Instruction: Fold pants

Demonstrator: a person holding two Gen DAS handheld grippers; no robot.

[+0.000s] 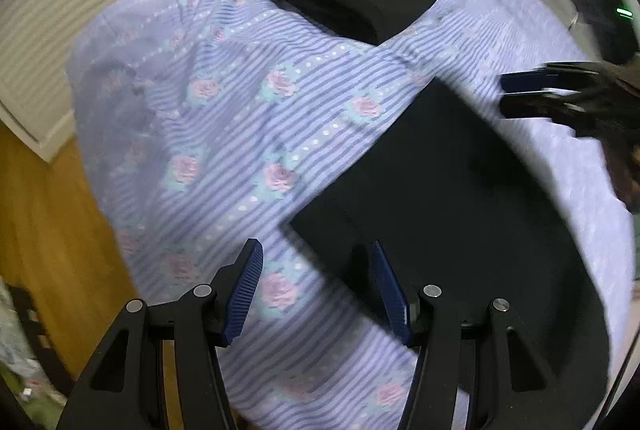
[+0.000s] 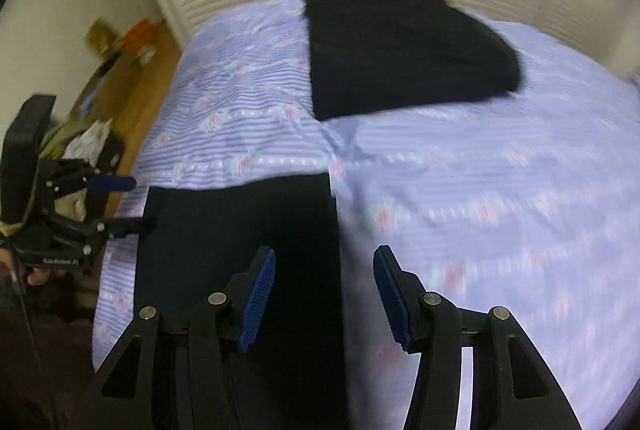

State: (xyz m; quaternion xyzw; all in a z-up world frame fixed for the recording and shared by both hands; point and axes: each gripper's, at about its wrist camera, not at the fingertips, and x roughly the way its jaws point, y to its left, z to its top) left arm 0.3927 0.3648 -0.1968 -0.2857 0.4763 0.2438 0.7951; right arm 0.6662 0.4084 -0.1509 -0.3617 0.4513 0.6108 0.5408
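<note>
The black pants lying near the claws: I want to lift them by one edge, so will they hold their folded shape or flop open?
The black pants will probably flop: they lie flat and thin on the bedspread. Layers may slide apart, since nothing pins them. They look light, so an edge pinch should lift them.

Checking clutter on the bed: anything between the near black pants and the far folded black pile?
Only bare floral bedsheet between near pants and far pile; both wrist views show it.
</note>
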